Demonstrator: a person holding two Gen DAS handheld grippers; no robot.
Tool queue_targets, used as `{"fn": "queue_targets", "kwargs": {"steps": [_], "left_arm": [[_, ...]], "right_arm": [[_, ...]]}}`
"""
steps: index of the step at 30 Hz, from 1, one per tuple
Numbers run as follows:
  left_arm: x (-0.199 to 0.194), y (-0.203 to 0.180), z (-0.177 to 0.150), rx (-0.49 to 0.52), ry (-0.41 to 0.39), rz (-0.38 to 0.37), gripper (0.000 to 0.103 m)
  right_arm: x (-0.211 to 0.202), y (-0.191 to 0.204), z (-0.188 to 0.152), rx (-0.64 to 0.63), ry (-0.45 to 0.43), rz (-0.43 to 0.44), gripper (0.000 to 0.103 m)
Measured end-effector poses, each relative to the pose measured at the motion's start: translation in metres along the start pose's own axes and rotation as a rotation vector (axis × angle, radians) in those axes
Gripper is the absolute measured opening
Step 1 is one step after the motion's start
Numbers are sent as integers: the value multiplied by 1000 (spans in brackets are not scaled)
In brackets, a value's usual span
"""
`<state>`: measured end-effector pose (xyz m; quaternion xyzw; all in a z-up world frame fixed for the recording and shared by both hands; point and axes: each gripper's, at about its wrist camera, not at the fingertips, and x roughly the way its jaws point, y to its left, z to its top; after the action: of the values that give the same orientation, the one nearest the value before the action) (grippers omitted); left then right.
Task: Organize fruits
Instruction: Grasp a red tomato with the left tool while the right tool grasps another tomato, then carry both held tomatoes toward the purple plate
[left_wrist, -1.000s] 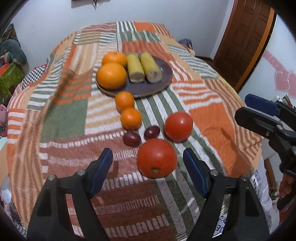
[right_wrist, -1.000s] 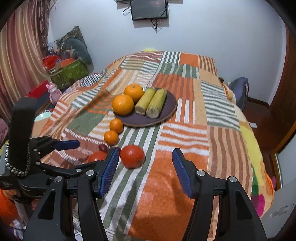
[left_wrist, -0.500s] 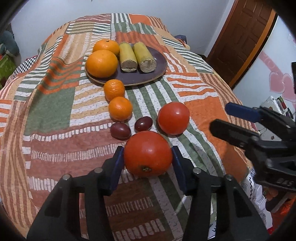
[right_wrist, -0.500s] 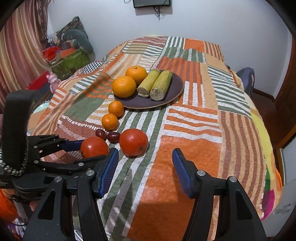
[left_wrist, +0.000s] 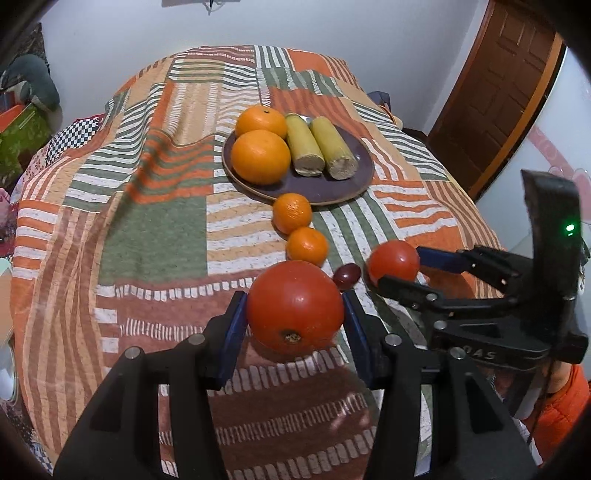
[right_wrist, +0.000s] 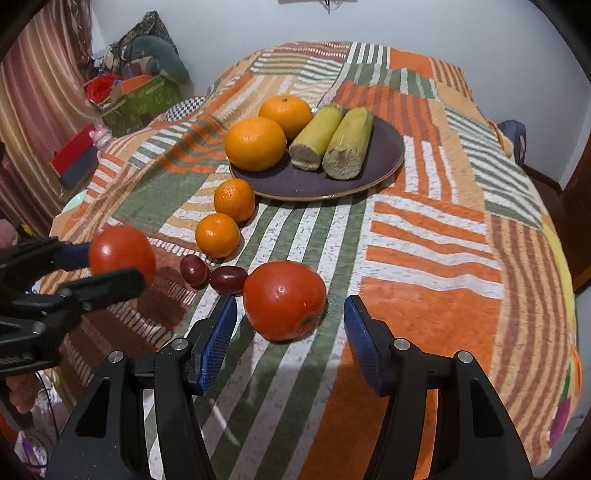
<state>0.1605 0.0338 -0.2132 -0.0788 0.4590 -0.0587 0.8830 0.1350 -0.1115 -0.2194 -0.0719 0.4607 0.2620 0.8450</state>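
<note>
Left gripper (left_wrist: 294, 318) clamped on a big round red tomato (left_wrist: 294, 306), blue pads touching both sides, lifted above the striped patchwork cloth (left_wrist: 147, 236). Right gripper (right_wrist: 290, 338) wide, pads either side of a second red tomato (right_wrist: 284, 300) resting on the cloth near its front edge, not touching it. Two dark red grapes (right_wrist: 213, 275) just beside it. Two small mandarins (right_wrist: 225, 218) between grapes and dark round plate (right_wrist: 384, 162), which carries two oranges (right_wrist: 269, 133) and two corn pieces (right_wrist: 332, 138).
</note>
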Motion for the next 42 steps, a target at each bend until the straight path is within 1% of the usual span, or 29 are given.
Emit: {"fn": "queue_targets", "kwargs": {"steps": [3,6,7,8,9,14,19,29,32,35,42], "left_arm": [[3,3,2,-7,2,0,51],[7,3,5,-10,6,-1,51],[8,3,6,-12,5,-3,51],[8,3,8,-13,3,-4,51],[8,3,9,-13,1,-6,51],[8,-1,19,-4,-14,-14,51],[8,-7,34,9,-31,-19,51],[15,-18,69,34,-65,-35,51],[23,-22,79,45,-67,-34,51],[34,-24,88,53,-62,-32,51],[67,-24,108,63,-32,-19,51]], "right_arm": [[8,0,0,0,15,5,57],[8,2,0,-19,9,-2,57],[8,2,0,-22,11,-5,53],[6,2,0,-24,8,1,45],[4,2,0,-30,11,9,45],[3,0,3,-28,7,21,44],[-6,-6,11,-19,-29,21,44],[-18,-23,42,-4,-110,5,44],[-17,-29,49,1,-124,3,44],[-14,-34,55,-2,-133,-16,44],[-4,-52,73,11,-144,-39,44]]}}
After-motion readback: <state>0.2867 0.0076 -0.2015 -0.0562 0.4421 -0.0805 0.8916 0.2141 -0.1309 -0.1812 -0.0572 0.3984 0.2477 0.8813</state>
